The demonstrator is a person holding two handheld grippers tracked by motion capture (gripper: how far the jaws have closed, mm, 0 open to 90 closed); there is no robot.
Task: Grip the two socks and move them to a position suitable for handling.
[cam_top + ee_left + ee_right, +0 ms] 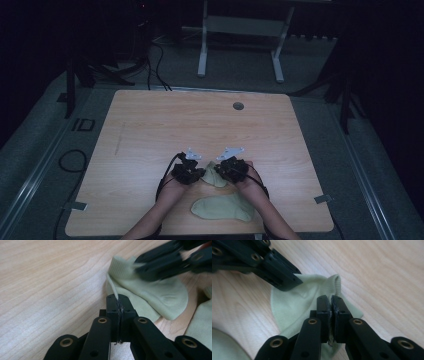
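Left gripper view: sock [160, 293] edge pinched in left gripper [119, 300].

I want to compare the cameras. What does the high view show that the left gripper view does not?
High view alone: the whole table, its round grey hole, the floor cables and both forearms. Left gripper view alone: the left tool shut on a thin edge of the pale green sock, seen close. Both: that sock, the second sock lying near it, and the right tool at the first sock.
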